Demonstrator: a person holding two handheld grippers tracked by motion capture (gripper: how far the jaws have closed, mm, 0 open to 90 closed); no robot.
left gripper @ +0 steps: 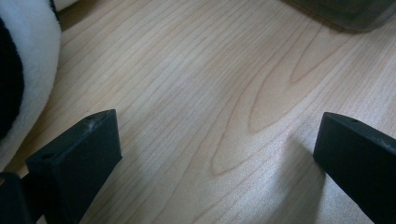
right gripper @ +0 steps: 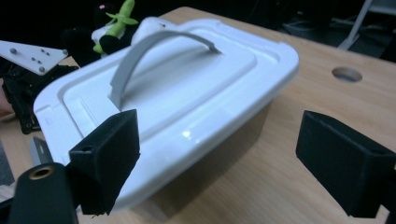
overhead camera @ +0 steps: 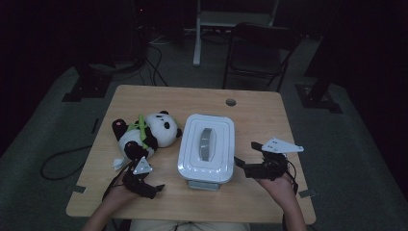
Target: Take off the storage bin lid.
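right tongs (right gripper: 219, 154) agape beside lidded white box (overhead camera: 207, 147), contents hidden.

A light wooden counter (overhead camera: 144, 98) has a small round hole (overhead camera: 231, 102) near twelve o'clock. A white box with a grey handle (overhead camera: 207, 148) sits in the middle. A toy panda (overhead camera: 146, 132) lies at nine o'clock, just beside the box.

High view overlooks table (overhead camera: 250, 103); both tool views sit close
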